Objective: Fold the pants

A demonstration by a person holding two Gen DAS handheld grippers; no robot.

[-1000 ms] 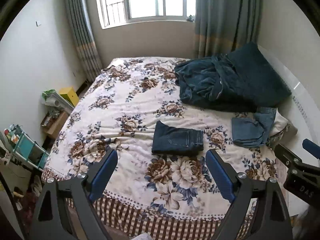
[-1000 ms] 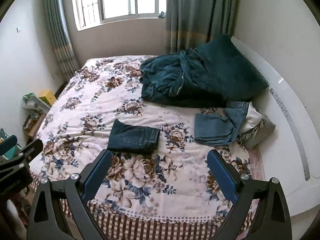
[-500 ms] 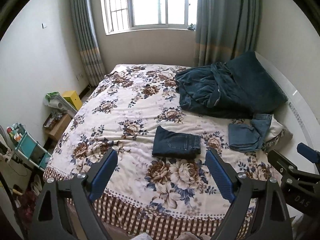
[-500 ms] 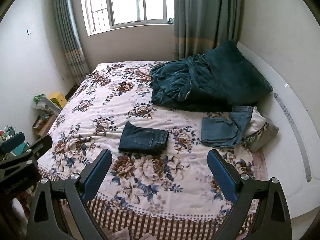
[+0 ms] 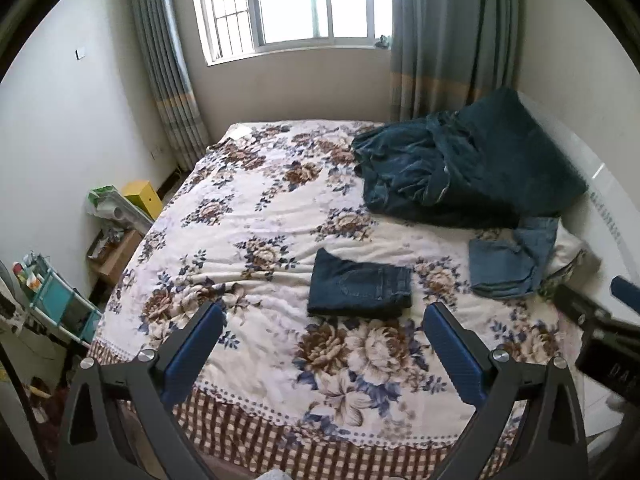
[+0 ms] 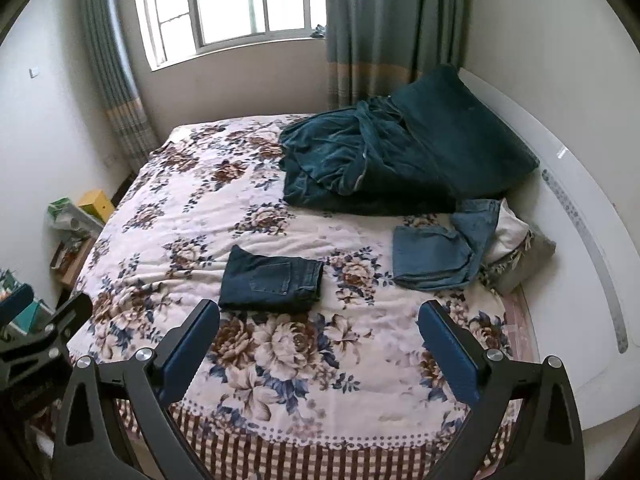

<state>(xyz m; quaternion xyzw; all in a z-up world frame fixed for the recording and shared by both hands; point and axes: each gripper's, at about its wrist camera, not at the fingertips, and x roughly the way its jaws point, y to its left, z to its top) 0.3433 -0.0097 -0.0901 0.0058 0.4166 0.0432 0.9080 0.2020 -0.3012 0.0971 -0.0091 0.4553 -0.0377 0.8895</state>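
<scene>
Dark blue jeans (image 5: pixel 358 290) lie folded into a neat rectangle on the flowered bed (image 5: pixel 248 216); they also show in the right wrist view (image 6: pixel 272 280). My left gripper (image 5: pixel 323 314) is open and empty, held back over the bed's near edge, apart from the jeans. My right gripper (image 6: pixel 319 310) is open and empty too, just short of the jeans. The right gripper shows at the right edge of the left wrist view (image 5: pixel 600 324), the left gripper at the left edge of the right wrist view (image 6: pixel 36 332).
Lighter blue folded jeans (image 6: pixel 434 256) lie to the right by a pillow (image 6: pixel 512 236). A dark teal blanket (image 6: pixel 384 164) is heaped at the head end. White headboard (image 6: pixel 580 216) on the right. Shelves and boxes (image 5: pixel 116 216) stand left of the bed.
Both grippers have pulled back and up from the bed, so the bed looks smaller and more of the window shows. The folded jeans have not moved.
</scene>
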